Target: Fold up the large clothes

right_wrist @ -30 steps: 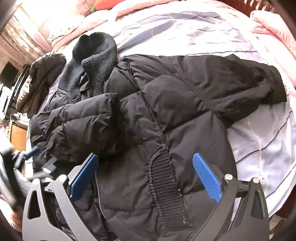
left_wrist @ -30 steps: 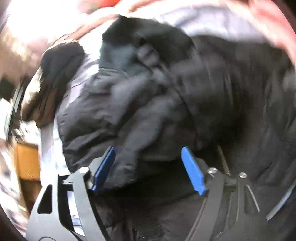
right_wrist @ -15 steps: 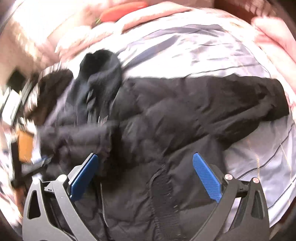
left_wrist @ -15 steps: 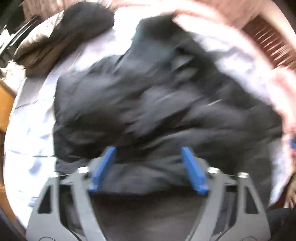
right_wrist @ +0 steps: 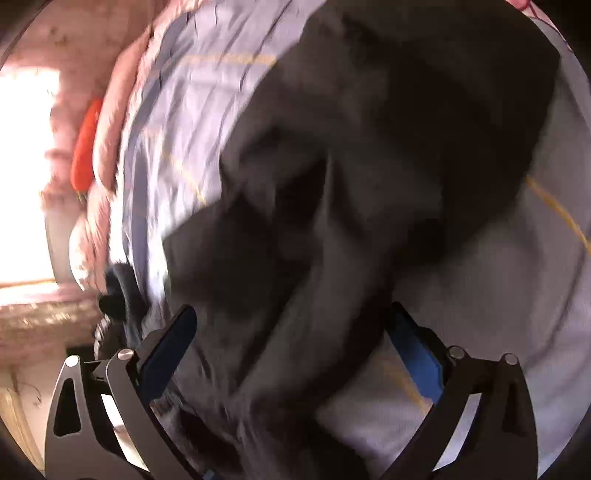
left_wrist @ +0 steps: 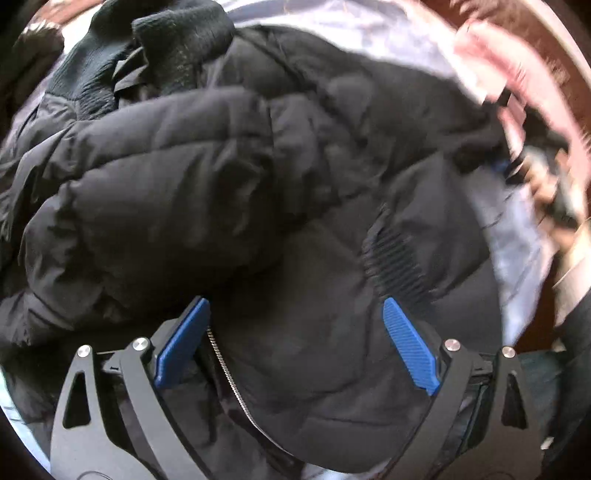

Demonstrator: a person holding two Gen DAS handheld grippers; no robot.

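A large black puffer jacket [left_wrist: 229, 177] lies spread on a lilac bed sheet [left_wrist: 513, 251]. One sleeve is folded across its chest, and its knit collar [left_wrist: 177, 40] lies at the far end. My left gripper [left_wrist: 295, 343] is open just above the jacket's lower front, by the zipper [left_wrist: 225, 365] and a ribbed panel [left_wrist: 395, 258]. My right gripper [right_wrist: 291, 354] is open, low over the jacket [right_wrist: 369, 166], with dark fabric between its fingers; the view is blurred. The right gripper also shows blurred at the left wrist view's right edge [left_wrist: 517, 166].
The striped lilac sheet [right_wrist: 192, 110] covers the bed. Pink bedding [right_wrist: 107, 122] and an orange-red object [right_wrist: 85, 155] lie along the bed's far side. A bright window [right_wrist: 22, 177] is at left. A dark wooden frame [left_wrist: 528, 33] borders the bed.
My right gripper swung right and dropped low over the jacket's spread sleeve side. My left gripper moved over to the jacket's lower front. Both stayed open.
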